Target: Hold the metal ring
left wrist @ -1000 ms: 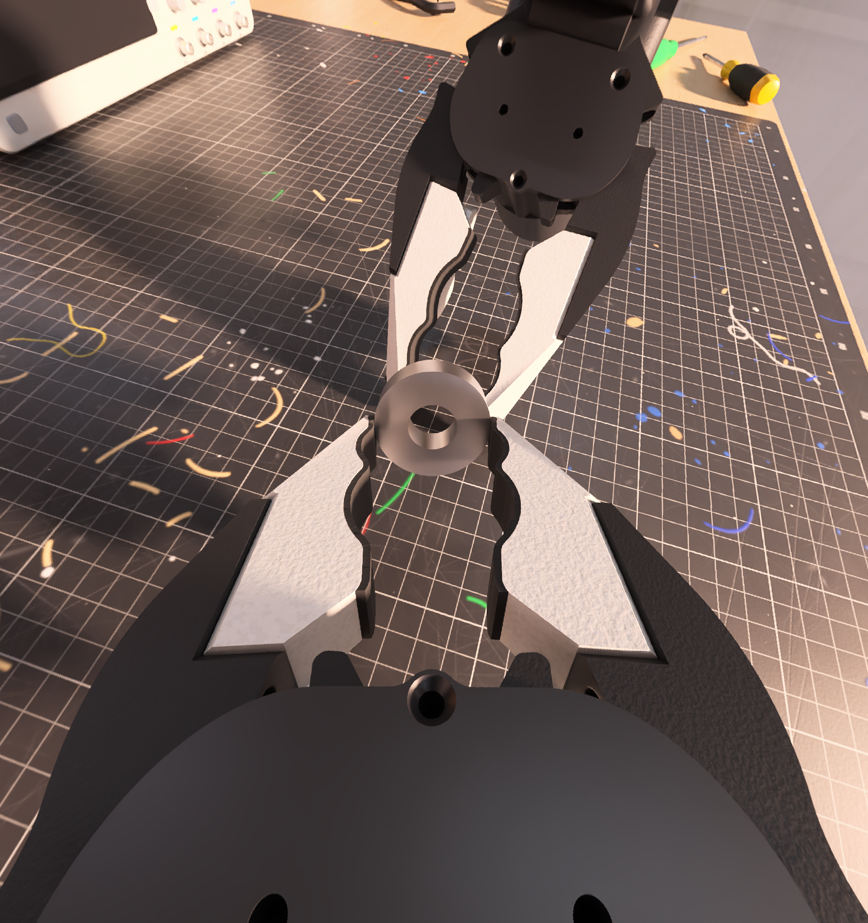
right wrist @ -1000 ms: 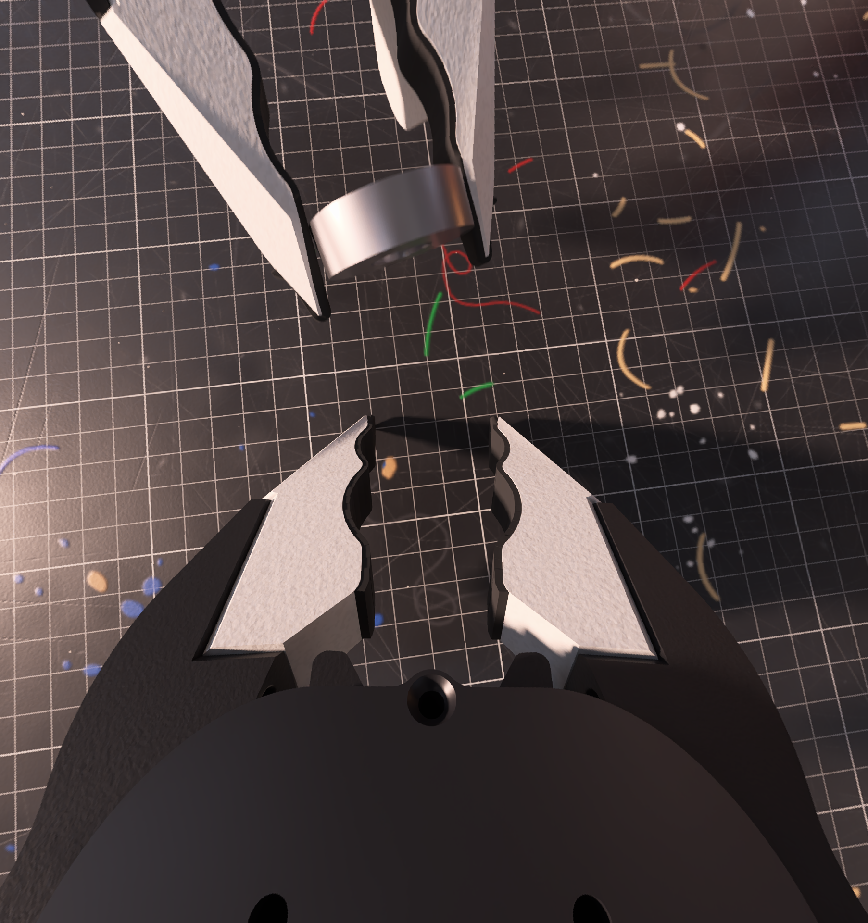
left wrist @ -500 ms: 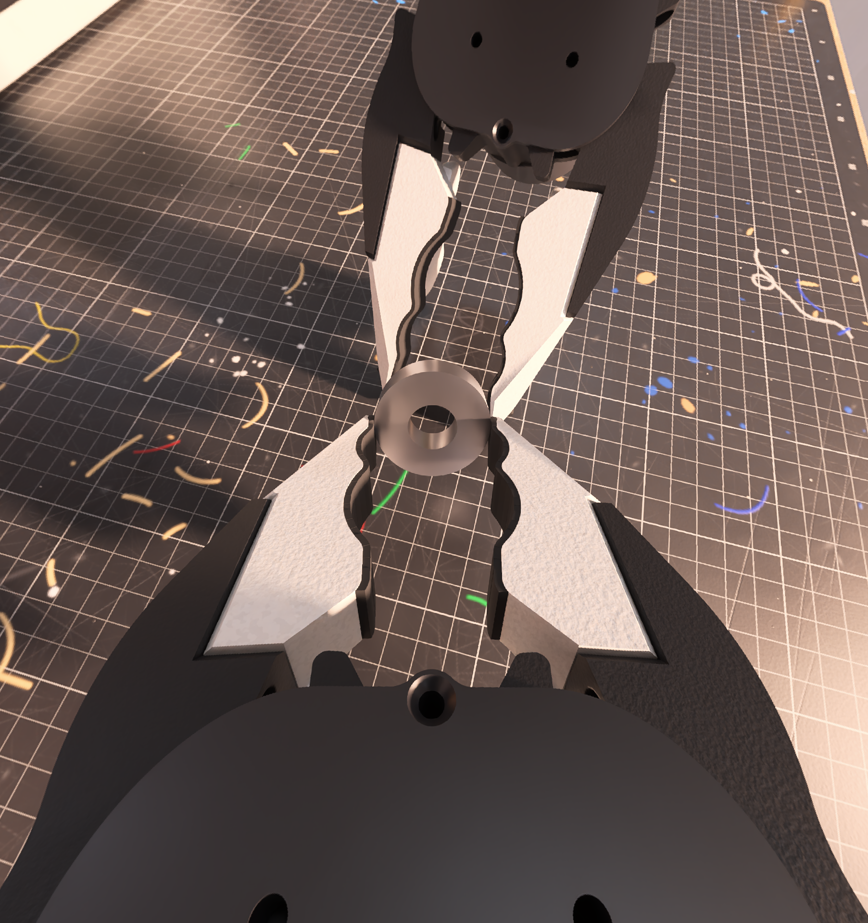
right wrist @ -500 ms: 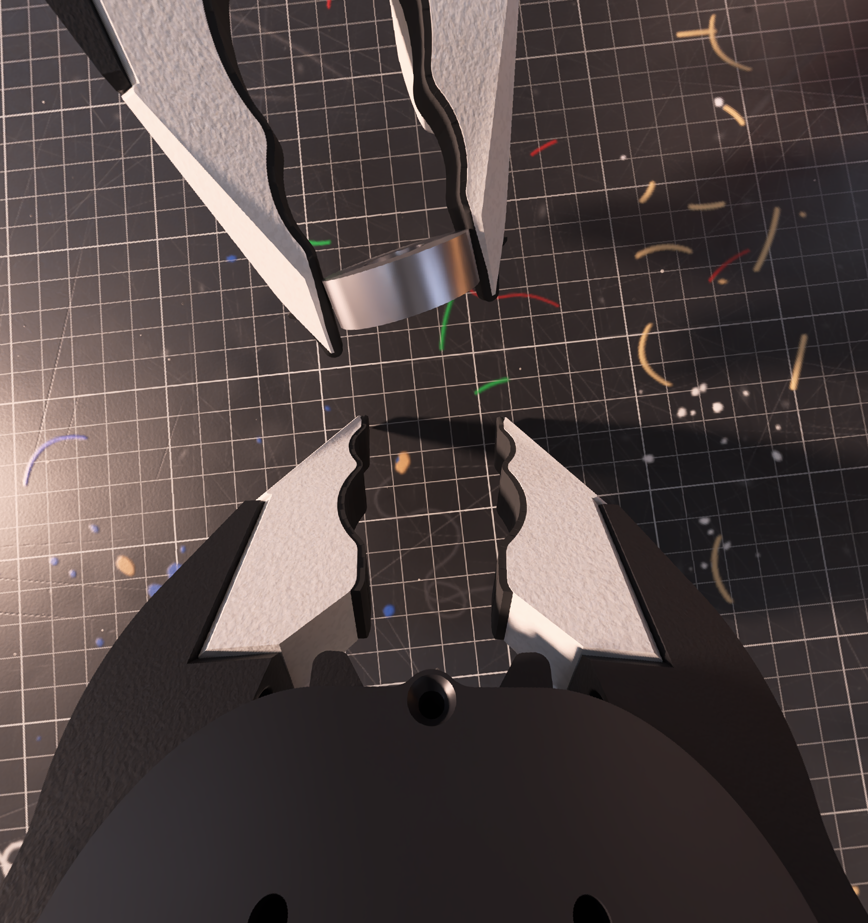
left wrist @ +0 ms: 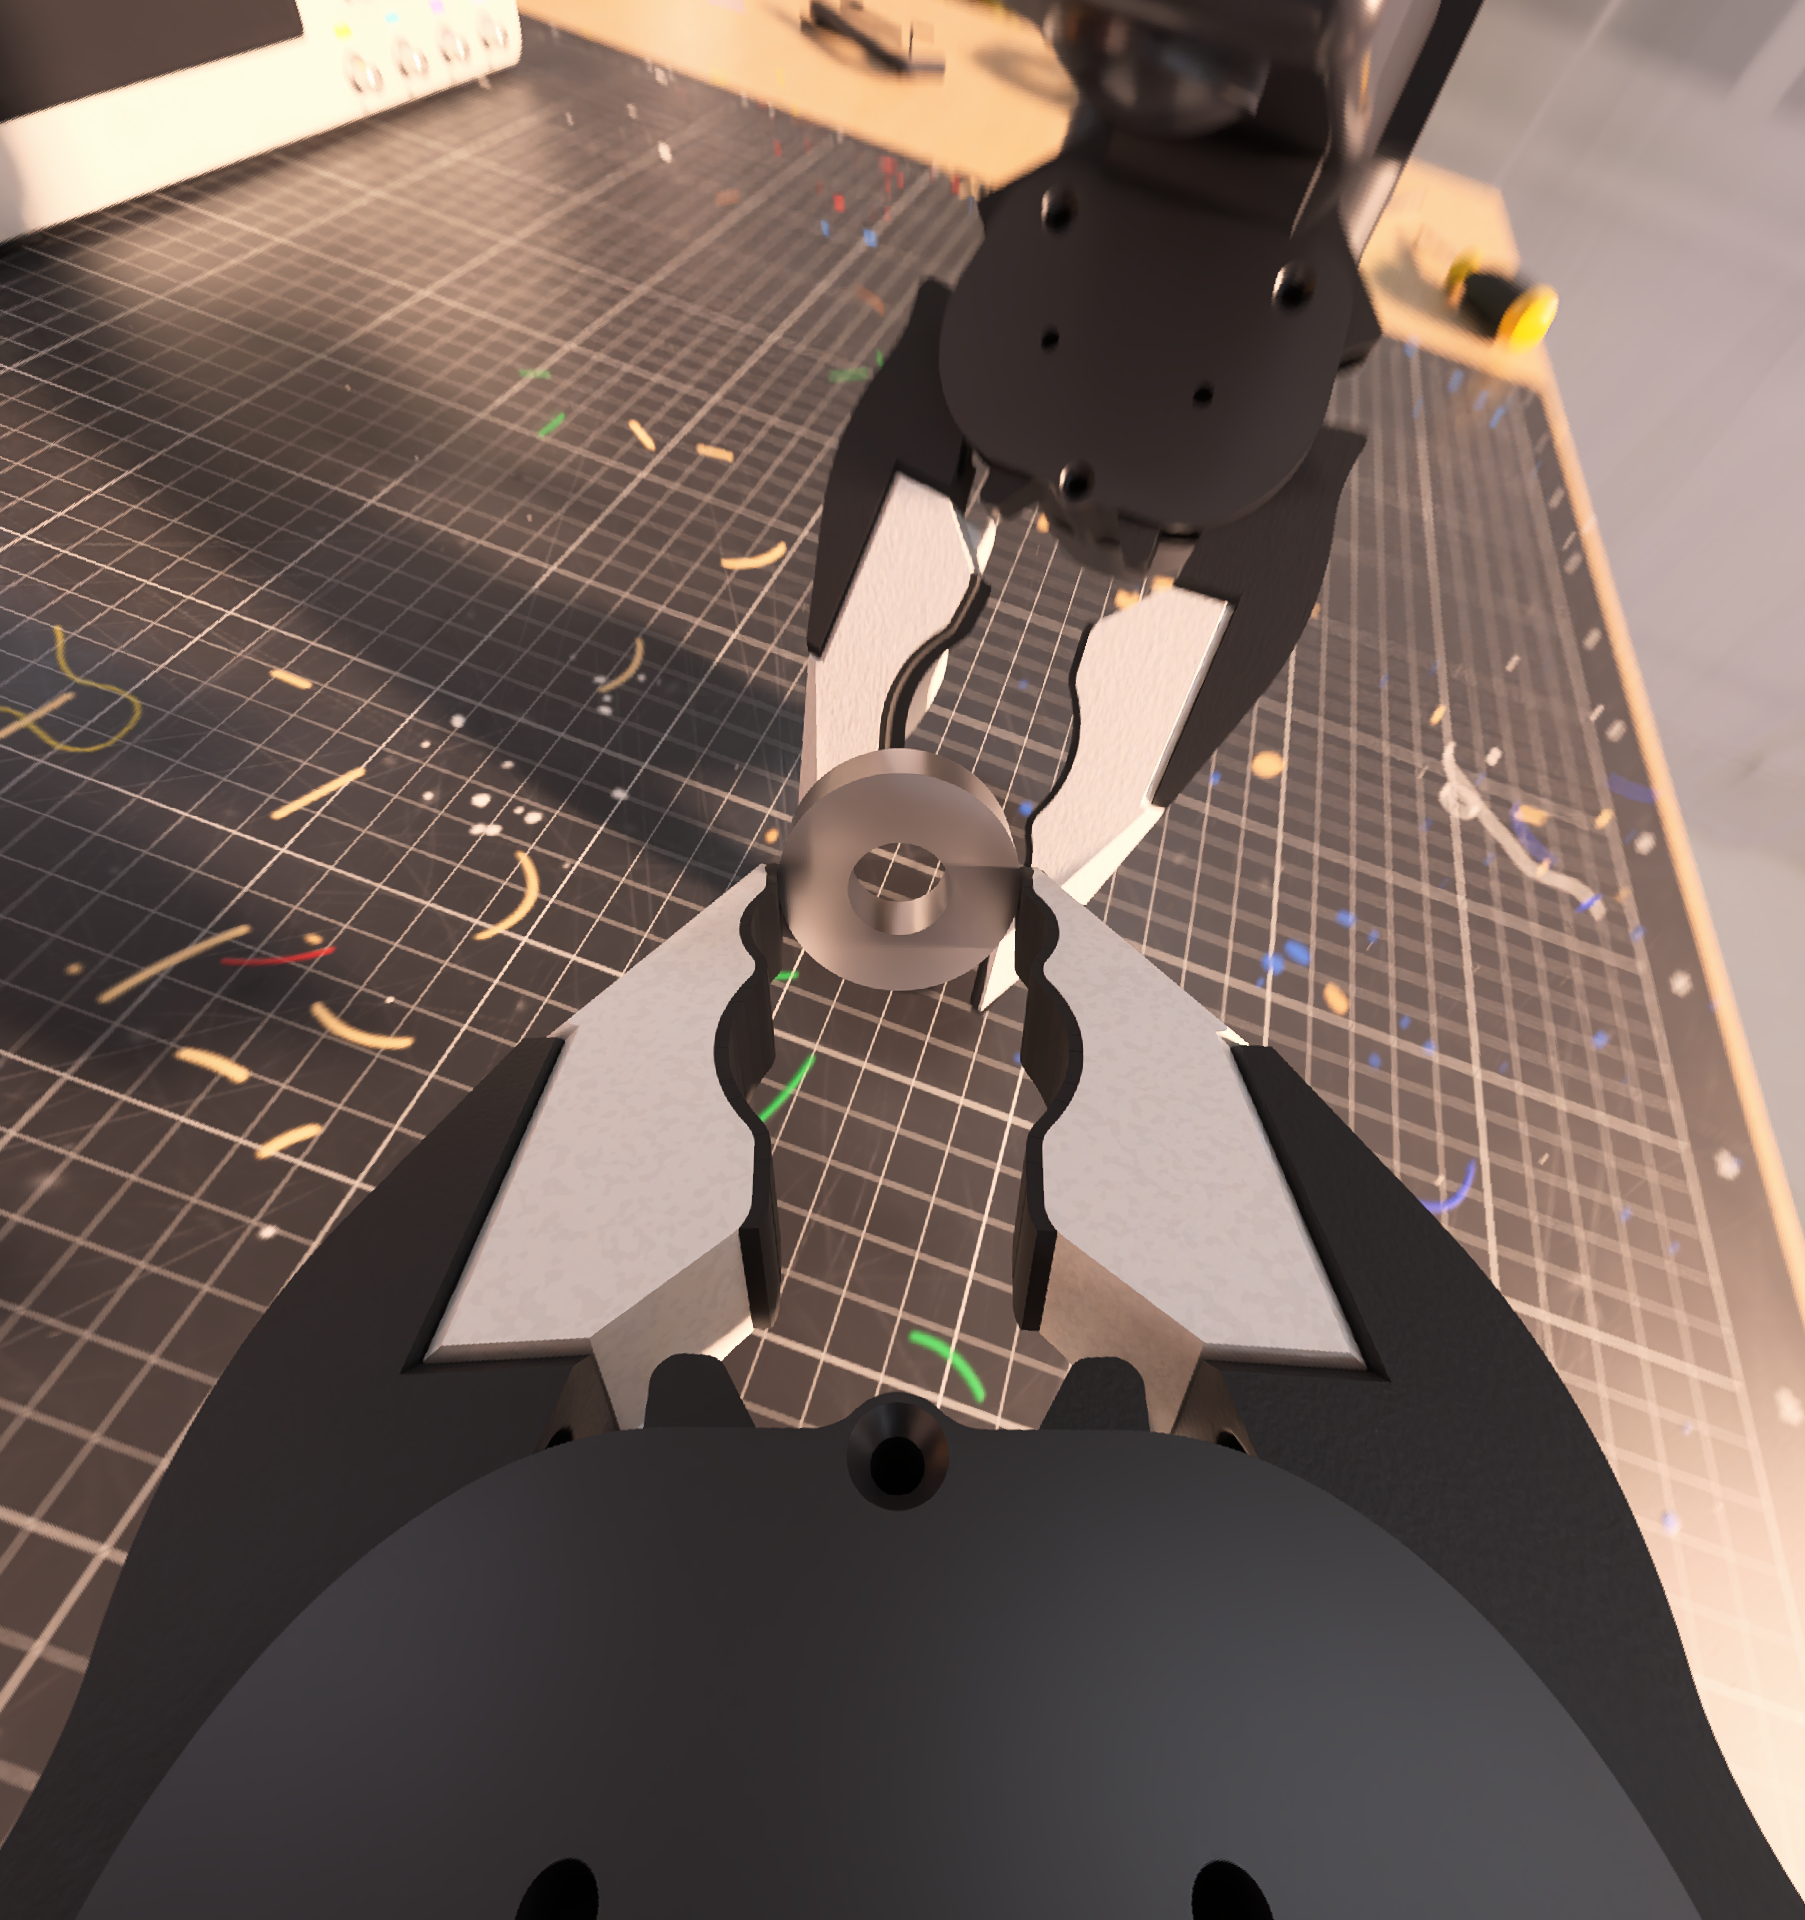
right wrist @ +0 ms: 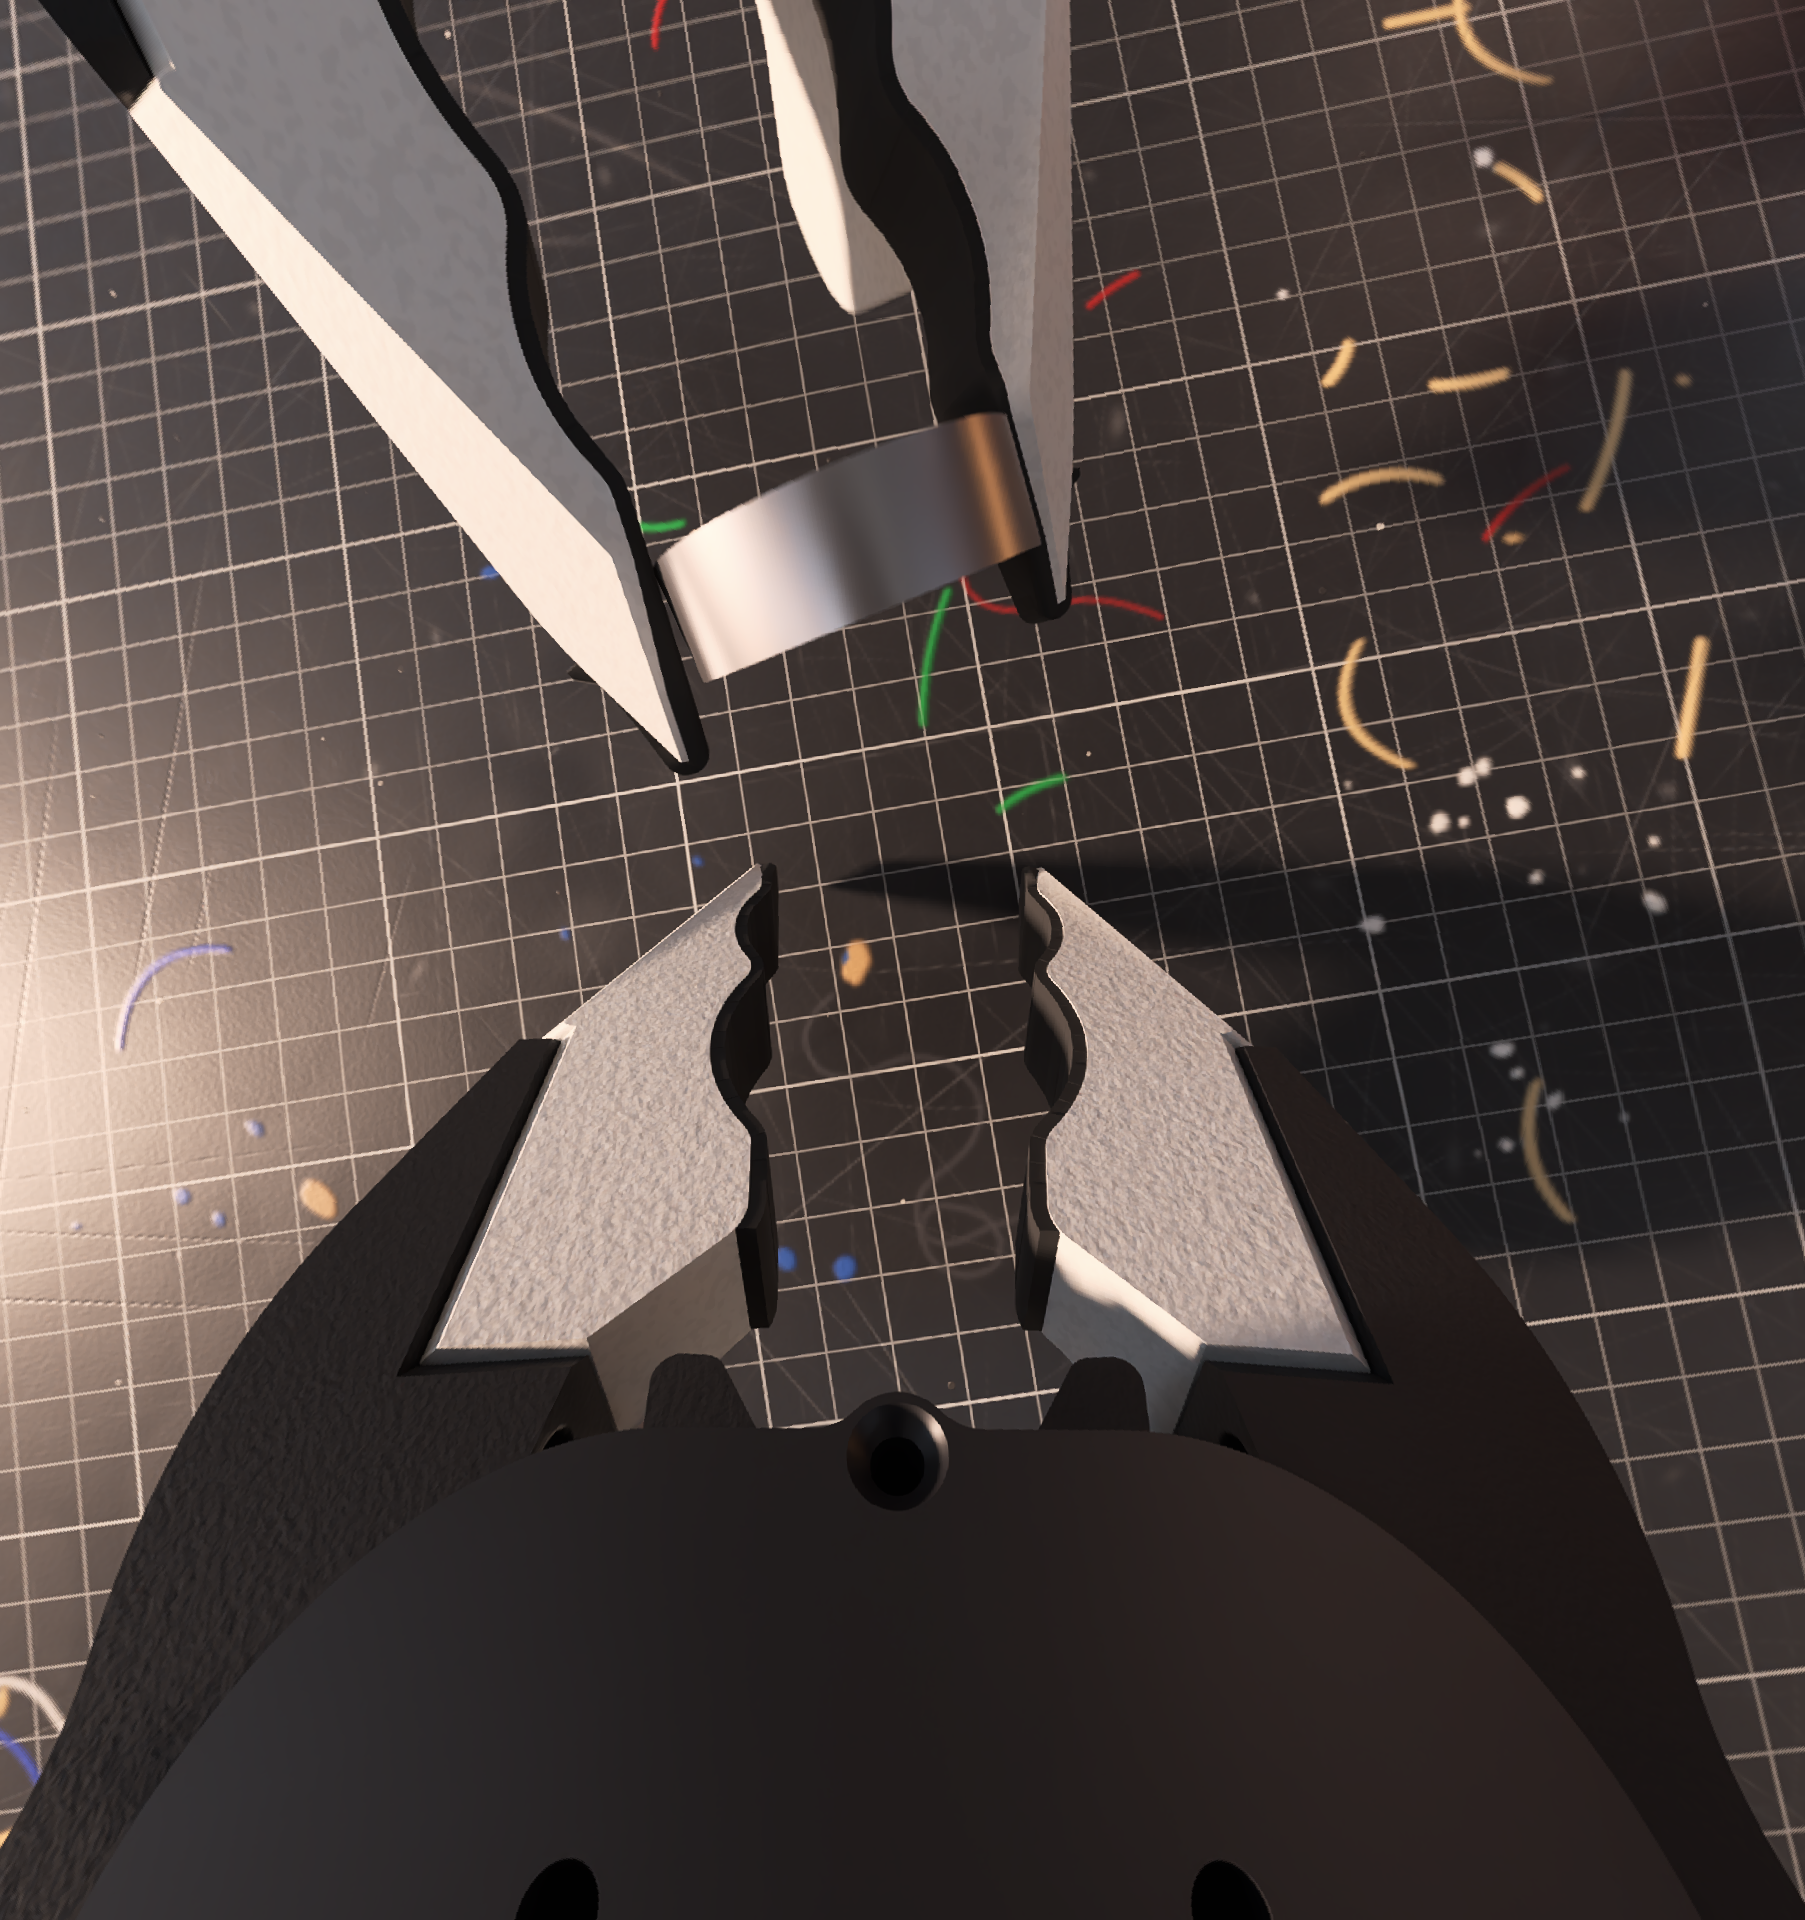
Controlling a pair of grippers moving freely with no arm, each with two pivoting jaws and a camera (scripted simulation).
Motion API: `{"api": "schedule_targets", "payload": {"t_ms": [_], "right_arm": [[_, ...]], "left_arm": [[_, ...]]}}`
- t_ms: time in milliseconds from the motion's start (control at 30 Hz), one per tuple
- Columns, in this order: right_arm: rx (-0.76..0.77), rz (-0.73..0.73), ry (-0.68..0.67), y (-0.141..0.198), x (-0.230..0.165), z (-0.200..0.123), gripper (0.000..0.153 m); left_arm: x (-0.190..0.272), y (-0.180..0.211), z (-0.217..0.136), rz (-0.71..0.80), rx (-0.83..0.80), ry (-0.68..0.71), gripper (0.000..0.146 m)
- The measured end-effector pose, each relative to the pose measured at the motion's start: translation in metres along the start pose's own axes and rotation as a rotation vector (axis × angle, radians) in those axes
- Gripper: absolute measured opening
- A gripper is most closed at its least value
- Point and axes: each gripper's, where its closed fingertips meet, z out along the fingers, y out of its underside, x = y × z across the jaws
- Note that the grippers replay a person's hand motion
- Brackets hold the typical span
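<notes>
Two grippers meet above the grid mat (left wrist: 358,582): the left gripper (left wrist: 898,894) clamps the thick, dull-silver metal ring (left wrist: 898,883) at its tips; the right gripper (right wrist: 898,883), apparently just short of it, stands open and empty.

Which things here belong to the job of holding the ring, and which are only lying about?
Belong to the job:
- metal ring
- left gripper, shut on the ring
- right gripper, open, nothing in it

Lying about:
- cutting mat
- wire scraps
- screwdriver
- white instrument
</notes>
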Motion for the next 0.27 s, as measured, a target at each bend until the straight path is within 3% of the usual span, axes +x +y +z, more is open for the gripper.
{"api": "schedule_targets", "payload": {"t_ms": [267], "right_arm": [[0.002, -0.124, 0.044, 0.004, 0.004, -0.007, 0.045]], "left_arm": [[-0.001, 0.015, -0.009, 0.137, -0.112, -0.016, 0.045]]}}
